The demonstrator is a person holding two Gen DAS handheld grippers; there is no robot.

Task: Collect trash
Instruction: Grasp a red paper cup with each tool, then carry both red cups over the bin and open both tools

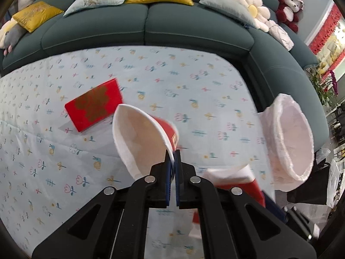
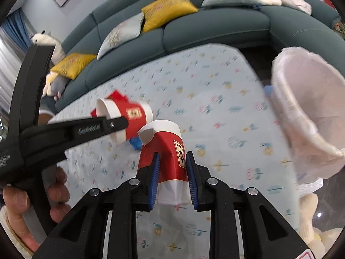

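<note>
Bright even indoor light, fisheye-bent edges, motion blur, dark corners.

crushed cup [image 1: 232, 178] behind jaws, bin [image 2: 308, 108] blurred

A red-and-white paper cup [image 1: 140, 138] is held tilted above the table's middle, its white mouth squashed oval. A second, crumpled red-and-white cup [image 2: 170, 164] is held nearer the right edge. A flat red packet [image 1: 93, 105] lies toward the table's far left. A bag-lined bin [image 1: 289, 142] stands beside the right edge.
</note>
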